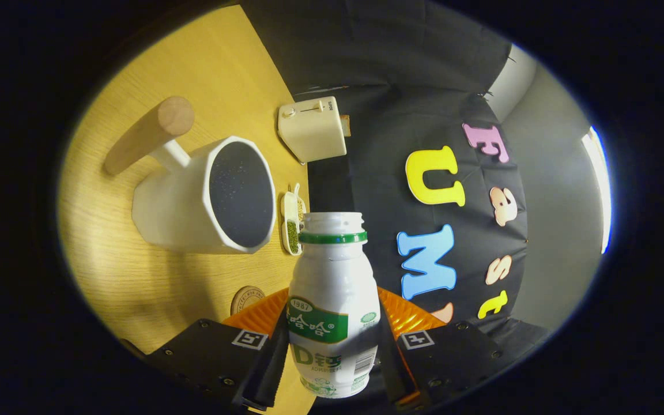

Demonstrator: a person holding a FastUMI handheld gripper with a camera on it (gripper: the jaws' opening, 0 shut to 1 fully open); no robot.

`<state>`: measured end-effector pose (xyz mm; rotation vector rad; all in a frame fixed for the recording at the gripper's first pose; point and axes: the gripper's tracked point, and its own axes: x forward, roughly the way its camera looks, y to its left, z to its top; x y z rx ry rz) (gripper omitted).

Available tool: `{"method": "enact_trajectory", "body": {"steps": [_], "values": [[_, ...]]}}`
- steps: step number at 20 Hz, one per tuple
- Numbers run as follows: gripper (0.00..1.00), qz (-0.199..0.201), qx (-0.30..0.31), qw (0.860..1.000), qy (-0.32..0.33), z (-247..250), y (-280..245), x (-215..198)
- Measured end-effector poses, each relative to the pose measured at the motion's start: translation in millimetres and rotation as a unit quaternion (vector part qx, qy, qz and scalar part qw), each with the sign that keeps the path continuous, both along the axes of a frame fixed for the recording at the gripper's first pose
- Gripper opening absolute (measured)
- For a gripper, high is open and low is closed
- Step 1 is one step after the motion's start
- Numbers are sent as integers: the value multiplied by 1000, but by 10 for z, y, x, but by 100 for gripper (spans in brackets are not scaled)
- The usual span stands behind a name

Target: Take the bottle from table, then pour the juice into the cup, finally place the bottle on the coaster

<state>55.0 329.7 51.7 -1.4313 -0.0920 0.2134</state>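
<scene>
Gripping bottle (332,305) between both fingers of tool (332,357), mouth open, uncapped; held off table (136,276) beside cup (205,196); coaster (246,298) just beyond fingers, near cup.

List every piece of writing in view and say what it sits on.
Bottle, clamped between the fingers of the gripper: printed label and barcode, not quoted here.
Coaster, beside the bottle: ring of lettering, too small to read.
Toaster, beyond the cup: tiny print by its slider, too small to read.
Gripper: two square coded markers, no words.
</scene>
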Motion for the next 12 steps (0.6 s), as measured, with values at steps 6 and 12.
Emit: {"method": "enact_trajectory", "body": {"steps": [6,12], "values": [[69,-6,77,997,30,-57,-117,17],[69,-1,132,991,21,-17,-155,30]]}}
